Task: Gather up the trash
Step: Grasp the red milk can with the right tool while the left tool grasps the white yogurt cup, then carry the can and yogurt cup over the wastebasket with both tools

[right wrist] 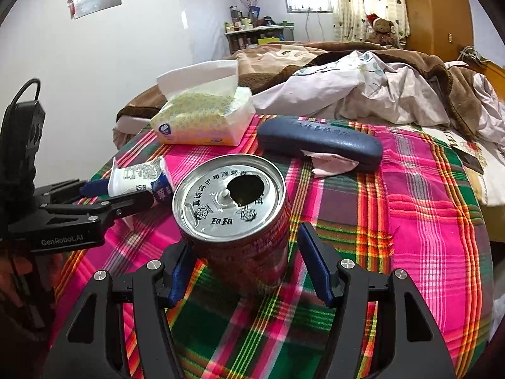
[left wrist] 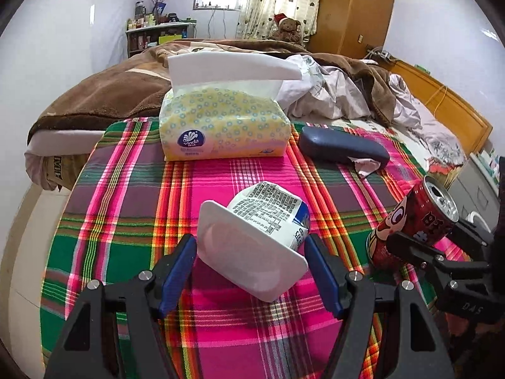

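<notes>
The left tool (left wrist: 251, 271) stands spread around a white squashed carton (left wrist: 262, 237) in the lower middle of the left wrist frame; its blue pads (left wrist: 180, 274) flank the carton's flat white end, apparently without pressing it, though contact on the right pad is hard to judge. The right tool (right wrist: 243, 268) is spread about a red drink can (right wrist: 233, 218) at the centre of the right wrist frame; the left pad sits against or just beside the can's wall, the right pad stands visibly apart from it. Both pieces of trash rest on the plaid-covered desk (left wrist: 132, 221); the can, with its mouth open, looks tilted in the left wrist view, at the right edge of that frame.

To do this step well, I judge that each tool should close squarely across its thing's middle; the carton is soft and crumpled, so a grip on its stiffer flat end should hold better than one on the body; the can is round and may slip or roll if pinched off-centre, and it may hold dregs, so keep its mouth up.

Counted: one carton; one can; one crumpled pink paper (right wrist: 331, 162) under the edge of one dark blue glasses case (right wrist: 318, 142); one tissue pack (left wrist: 224, 126) in the upper middle; two tools.
</notes>
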### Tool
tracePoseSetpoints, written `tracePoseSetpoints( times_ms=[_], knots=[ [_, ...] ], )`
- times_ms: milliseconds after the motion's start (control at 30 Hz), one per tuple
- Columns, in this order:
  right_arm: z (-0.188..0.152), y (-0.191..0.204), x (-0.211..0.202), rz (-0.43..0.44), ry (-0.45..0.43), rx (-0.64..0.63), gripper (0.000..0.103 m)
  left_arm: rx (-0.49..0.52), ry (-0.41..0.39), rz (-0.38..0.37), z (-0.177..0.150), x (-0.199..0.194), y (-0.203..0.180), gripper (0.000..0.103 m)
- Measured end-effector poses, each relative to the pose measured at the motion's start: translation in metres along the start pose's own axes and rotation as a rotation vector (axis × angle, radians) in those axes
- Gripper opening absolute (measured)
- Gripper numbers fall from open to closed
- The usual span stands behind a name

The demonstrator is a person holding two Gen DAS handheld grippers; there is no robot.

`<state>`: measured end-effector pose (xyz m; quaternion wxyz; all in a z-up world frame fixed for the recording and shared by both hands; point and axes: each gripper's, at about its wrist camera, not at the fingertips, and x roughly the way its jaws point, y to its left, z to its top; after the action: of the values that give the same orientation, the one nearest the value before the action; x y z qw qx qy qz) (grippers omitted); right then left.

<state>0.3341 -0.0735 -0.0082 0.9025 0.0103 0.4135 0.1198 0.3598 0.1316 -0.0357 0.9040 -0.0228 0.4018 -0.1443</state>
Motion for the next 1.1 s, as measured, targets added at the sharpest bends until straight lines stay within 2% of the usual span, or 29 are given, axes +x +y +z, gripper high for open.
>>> tracePoseSetpoints(
  times_ms=[200, 267, 667, 833, 1033, 1100],
  knots=[
    [0.001, -0.003, 0.002, 0.016, -0.001, 0.014, 0.064, 0.007, -0.007, 0.001, 0.0, 0.0, -0.002, 0.072],
    [0.001, -0.004, 0.002, 0.02, -0.008, 0.015, 0.058, 0.013, -0.007, 0.003, 0.0, -0.001, -0.004, 0.071],
    [-0.005, -0.014, -0.01, 0.017, -0.023, 0.058, 0.057, 0.023, -0.029, 0.039, -0.009, -0.018, -0.024, 0.07],
    [-0.008, -0.022, -0.028, 0.024, -0.05, 0.08, 0.057, 0.027, -0.042, 0.04, -0.014, -0.032, -0.039, 0.07],
    [-0.015, -0.035, -0.055, 0.022, -0.084, 0.108, 0.057, 0.028, -0.059, 0.004, -0.021, -0.051, -0.066, 0.07],
    [-0.018, -0.04, -0.064, 0.012, -0.094, 0.115, 0.057, 0.04, -0.066, 0.016, -0.023, -0.057, -0.077, 0.07]
  ],
)
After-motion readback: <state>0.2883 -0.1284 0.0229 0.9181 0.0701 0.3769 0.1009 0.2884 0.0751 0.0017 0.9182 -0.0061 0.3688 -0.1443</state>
